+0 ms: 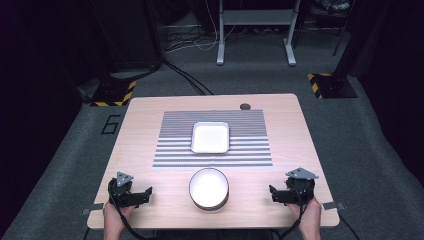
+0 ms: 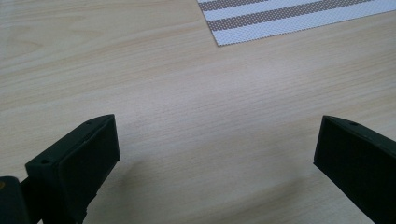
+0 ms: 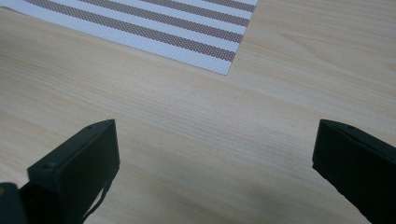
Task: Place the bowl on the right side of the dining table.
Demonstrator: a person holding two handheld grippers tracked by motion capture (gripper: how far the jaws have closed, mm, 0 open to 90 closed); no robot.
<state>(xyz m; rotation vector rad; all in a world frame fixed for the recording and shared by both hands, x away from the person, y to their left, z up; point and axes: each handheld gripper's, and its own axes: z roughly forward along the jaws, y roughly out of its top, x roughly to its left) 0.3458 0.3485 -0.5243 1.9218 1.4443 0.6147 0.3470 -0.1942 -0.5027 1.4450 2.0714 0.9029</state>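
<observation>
Round bowl (image 1: 208, 188) between left gripper (image 1: 142, 194); right gripper (image 1: 275, 194); fingers apart.

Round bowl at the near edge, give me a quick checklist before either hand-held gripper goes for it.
1. Left hand-held gripper open and holding nothing: ok, jaws wide apart over bare table.
2. Right hand-held gripper open and holding nothing: ok, jaws wide apart.
3. Round bowl upright and free: ok, it stands between the two grippers, touched by neither.
4. Path to the bowl unobstructed: ok, only bare wood lies on either side.
5. Square tray sits flat on the striped mat: ok.
6. Bowl contents: cannot tell, its inside looks plain white from the high view.
</observation>
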